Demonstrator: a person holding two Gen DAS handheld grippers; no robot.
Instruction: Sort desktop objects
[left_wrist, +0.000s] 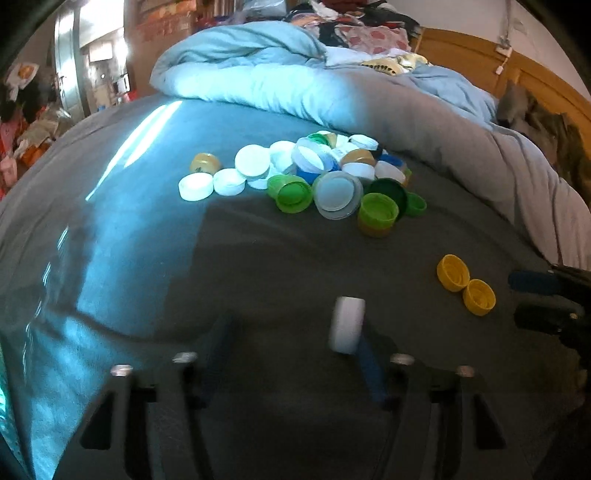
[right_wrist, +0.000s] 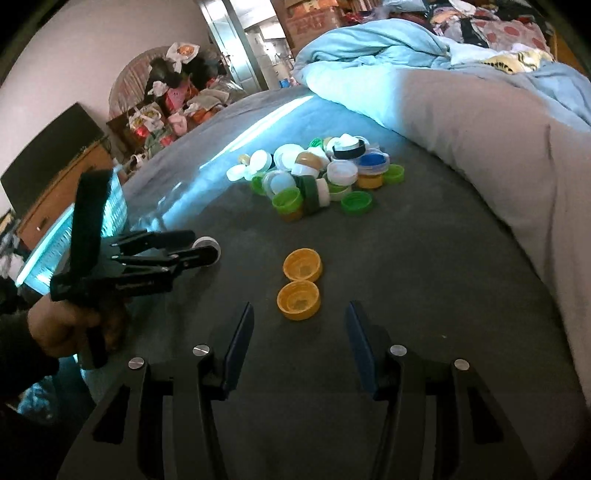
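Your left gripper (left_wrist: 291, 343) stands with jaws apart; a white cap (left_wrist: 347, 325) sits on edge against the right jaw's pad, the left jaw clear of it, blurred. Your right gripper (right_wrist: 299, 332) holds nothing, jaws open; two yellow caps (right_wrist: 300, 282), touching, lie just ahead between them on the grey bed (right_wrist: 424, 277). The mixed cap pile (right_wrist: 317, 173) lies well beyond both jaws, beside the blue quilt (right_wrist: 369, 48).
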